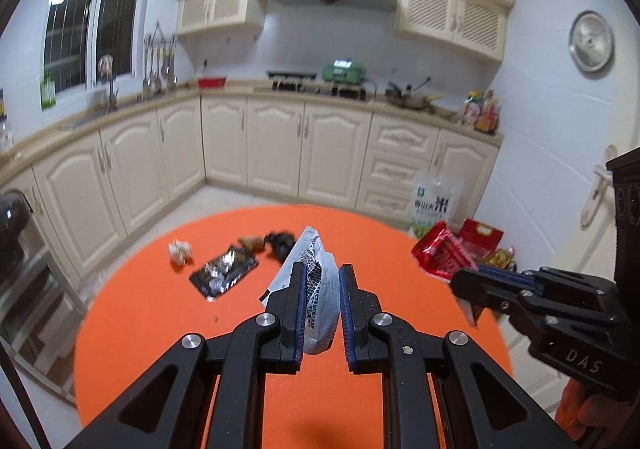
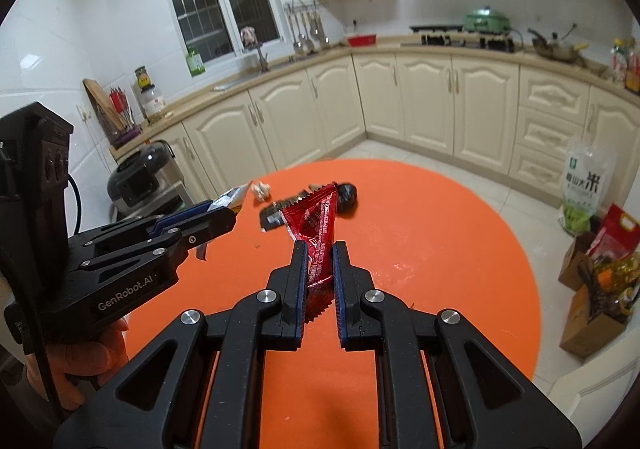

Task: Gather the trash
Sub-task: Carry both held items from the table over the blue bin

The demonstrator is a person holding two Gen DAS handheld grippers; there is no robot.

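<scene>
Over round orange table (image 1: 140, 329) in cream kitchen, left gripper (image 1: 323, 269) pinching white packet (image 1: 320, 289), right gripper (image 2: 320, 247) pinching red wrapper (image 2: 316, 225)

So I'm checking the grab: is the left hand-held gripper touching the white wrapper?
Touching. The left wrist view shows the white wrapper pinched between the left hand-held gripper pads.

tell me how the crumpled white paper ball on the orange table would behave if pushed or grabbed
The paper ball looks like loosely crumpled tissue, so it is probably very light and would skid or tumble across the table at a nudge. Its lumpy shape suggests that it would not roll far. It would likely squash under a tool's pads rather than resist.
</scene>
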